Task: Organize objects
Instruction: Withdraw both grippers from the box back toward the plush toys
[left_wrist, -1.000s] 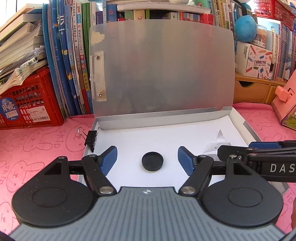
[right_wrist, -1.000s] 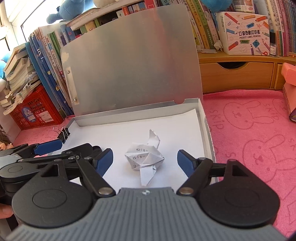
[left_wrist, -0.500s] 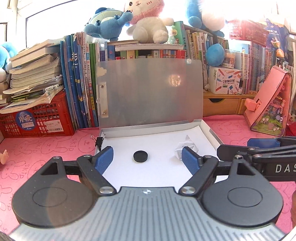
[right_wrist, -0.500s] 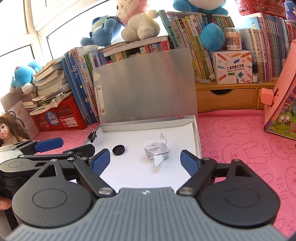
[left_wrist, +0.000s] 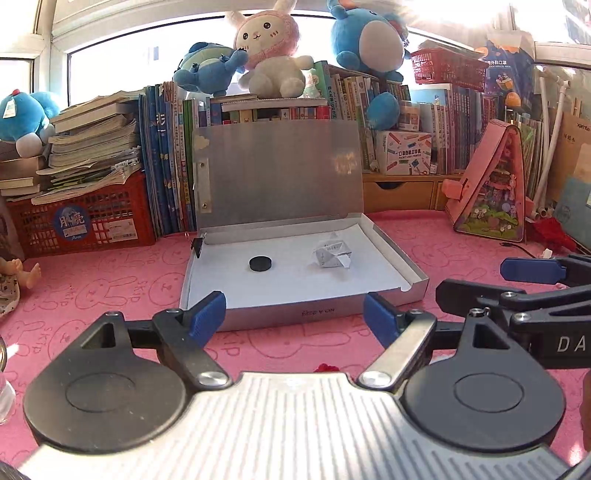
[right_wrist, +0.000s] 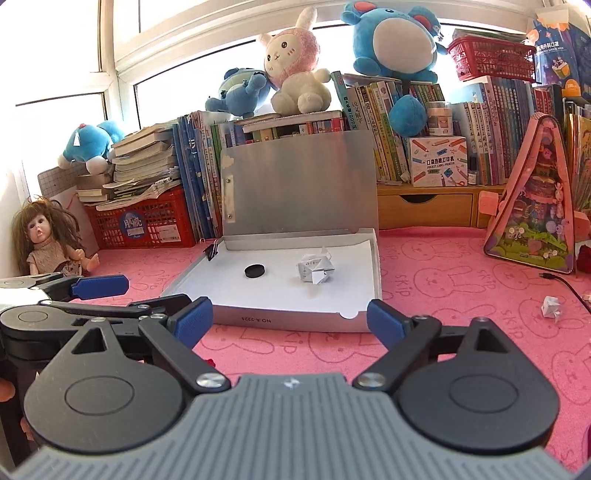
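The left hand-held gripper (left_wrist: 294, 314) is released, its blue pads (left_wrist: 207, 313) spread wide over the pink counter (left_wrist: 110, 280) with nothing between them; its jaws have just been opening. The right hand-held gripper (right_wrist: 290, 319) is likewise released and empty, its jaws having also just been opening. Straight ahead of both, just beyond the fingertips, a silver file box (left_wrist: 295, 312) lies on the counter with its lid (left_wrist: 280, 173) standing upright at the far side, leaning toward a row of books (left_wrist: 162, 162). The box floor is lined with white paper, and on it rest a black round disc (left_wrist: 261, 263), ahead and slightly left of the left hand-held gripper's centre, and a crumpled folded paper (left_wrist: 333, 254), ahead and slightly right of it; the two lie apart without touching. A black binder clip (left_wrist: 197, 244) sits at the box's far left corner. From the right wrist view, a second small folded paper (right_wrist: 551, 306) lies on the counter far to the right of that hand-held gripper, well apart from the box. A doll (right_wrist: 48, 240) sits far to the left, beside a red crate (right_wrist: 147, 225) stacked with books. Plush toys (right_wrist: 295, 77) sit atop the books behind the box, and a pink triangular toy house (right_wrist: 535, 199) stands to the right.
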